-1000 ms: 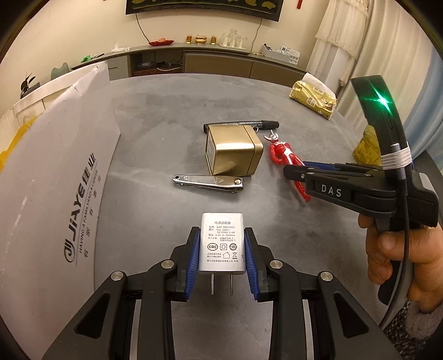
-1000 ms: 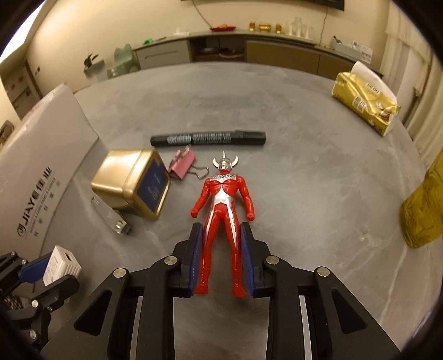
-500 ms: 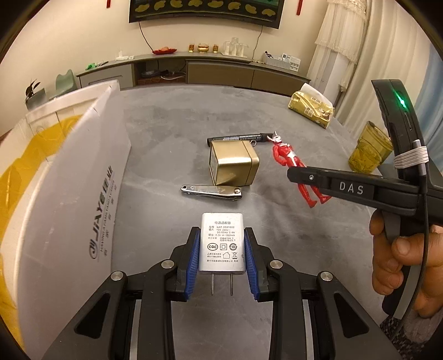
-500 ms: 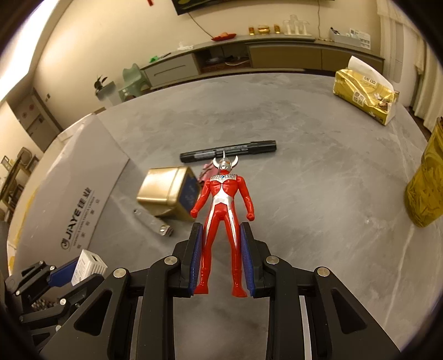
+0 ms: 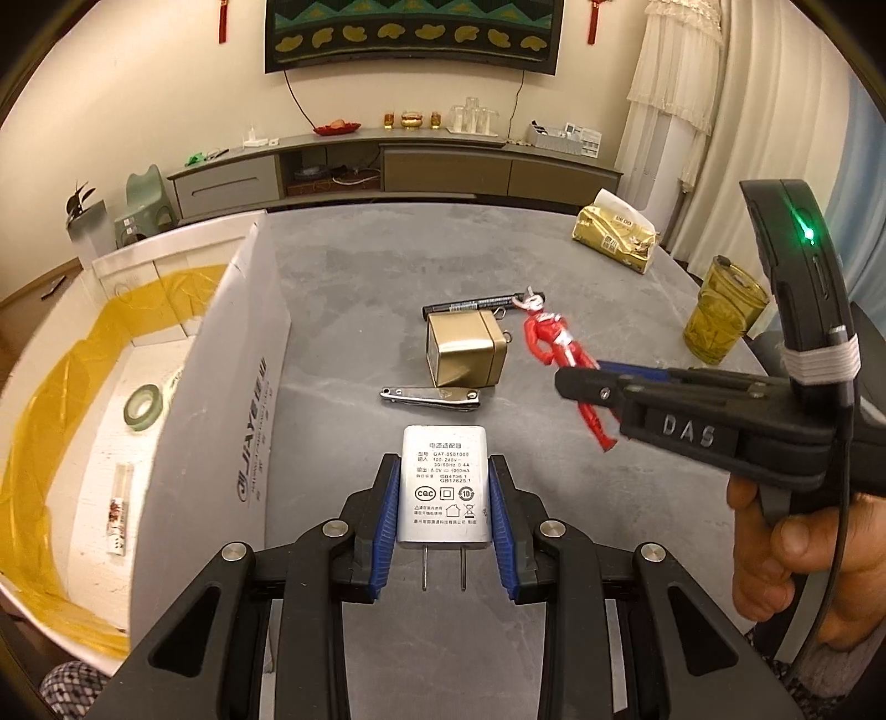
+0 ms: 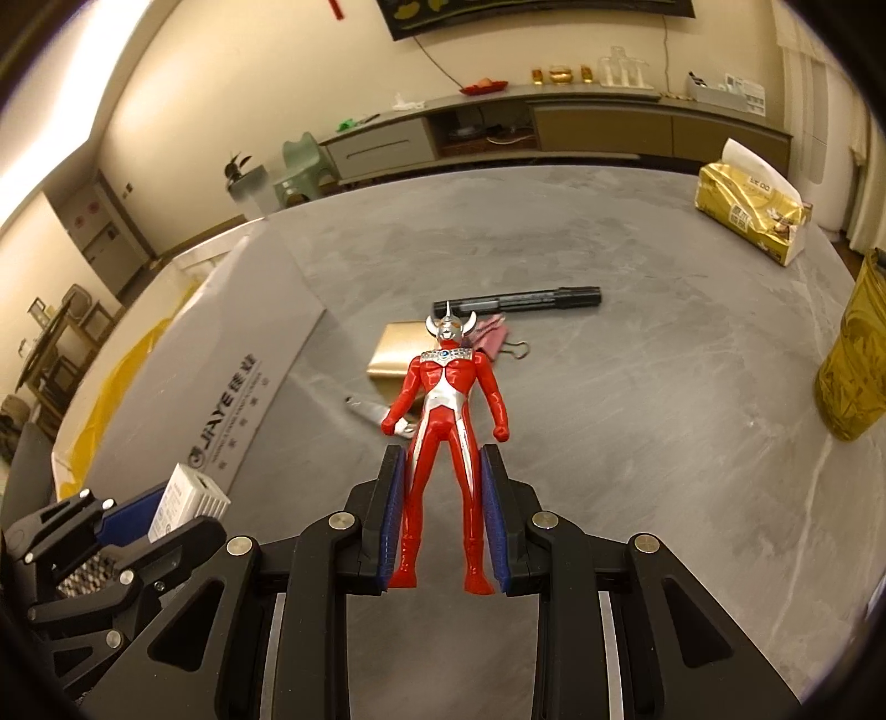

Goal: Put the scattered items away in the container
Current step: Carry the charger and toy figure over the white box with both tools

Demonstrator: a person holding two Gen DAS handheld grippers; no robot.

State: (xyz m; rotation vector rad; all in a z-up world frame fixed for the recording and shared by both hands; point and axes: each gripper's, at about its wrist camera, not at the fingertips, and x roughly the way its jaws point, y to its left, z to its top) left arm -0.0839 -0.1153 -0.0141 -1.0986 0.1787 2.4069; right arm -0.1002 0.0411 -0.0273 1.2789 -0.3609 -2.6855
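Right now my left tongs clamp the white charger, prongs pointing back at me, above the tabletop. My right tongs grip the red toy figure by its legs. Left of both stands the white box; ahead lie nail clippers, gold tin and marker.

Table: grey, stone-look top
Tissue pack: gold, far right of table, white sheet sticking up
Glass: amber, ribbed, upright at right table edge
Sideboard: long, low, against far wall
Sideboard top: red dish, small gold ornaments, clear glasses
Wall hanging: dark, yellow shapes
Curtain: white, far right
Stool: pale green, on floor at left
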